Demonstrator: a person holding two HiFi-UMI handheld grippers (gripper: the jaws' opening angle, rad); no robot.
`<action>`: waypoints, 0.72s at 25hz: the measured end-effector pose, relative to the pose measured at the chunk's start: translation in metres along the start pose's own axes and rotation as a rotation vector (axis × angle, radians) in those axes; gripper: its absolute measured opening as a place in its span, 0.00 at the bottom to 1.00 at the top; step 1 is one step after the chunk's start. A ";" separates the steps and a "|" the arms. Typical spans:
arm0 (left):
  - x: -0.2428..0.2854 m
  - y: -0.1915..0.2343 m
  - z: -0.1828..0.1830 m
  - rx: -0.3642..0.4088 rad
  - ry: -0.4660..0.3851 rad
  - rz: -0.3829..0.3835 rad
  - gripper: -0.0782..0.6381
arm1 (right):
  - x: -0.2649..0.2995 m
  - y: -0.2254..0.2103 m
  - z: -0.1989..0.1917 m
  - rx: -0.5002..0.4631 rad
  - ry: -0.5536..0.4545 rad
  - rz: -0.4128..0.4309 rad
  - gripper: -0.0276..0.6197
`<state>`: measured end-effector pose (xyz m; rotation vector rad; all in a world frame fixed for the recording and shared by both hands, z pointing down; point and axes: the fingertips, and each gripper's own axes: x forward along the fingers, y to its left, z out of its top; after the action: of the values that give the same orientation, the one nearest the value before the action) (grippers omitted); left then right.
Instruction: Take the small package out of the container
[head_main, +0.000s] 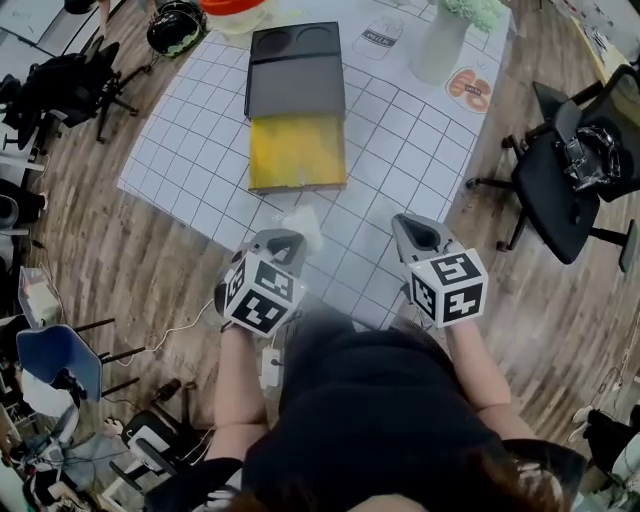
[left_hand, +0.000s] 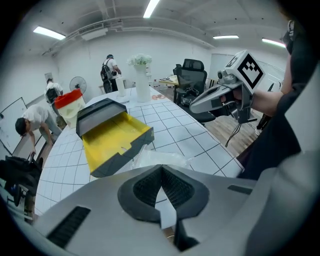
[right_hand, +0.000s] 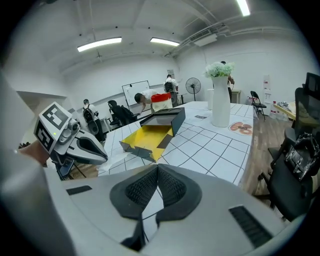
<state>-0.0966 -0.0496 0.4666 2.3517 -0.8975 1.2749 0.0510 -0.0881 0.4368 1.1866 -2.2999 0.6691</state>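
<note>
Left gripper (head_main: 290, 241) fingers clenched on the clear package (head_main: 304, 223) beside the open box (head_main: 297, 152); right gripper (head_main: 406, 224) fingers clenched, empty

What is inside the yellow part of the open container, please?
The container shows only a bare yellow floor. The clear package lies outside it on the table. The space under the grey lid is hidden.
</note>
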 end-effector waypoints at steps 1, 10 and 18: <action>0.003 -0.003 -0.003 -0.006 0.001 -0.004 0.15 | 0.000 0.001 -0.002 -0.002 0.004 0.003 0.07; 0.013 -0.009 -0.018 -0.126 -0.033 -0.002 0.15 | -0.003 0.009 -0.010 -0.020 0.020 0.027 0.07; 0.009 -0.012 -0.020 -0.133 -0.043 -0.018 0.15 | -0.008 0.012 -0.013 -0.018 0.017 0.021 0.07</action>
<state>-0.0978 -0.0332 0.4854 2.2863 -0.9418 1.1260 0.0476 -0.0692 0.4397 1.1455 -2.3022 0.6618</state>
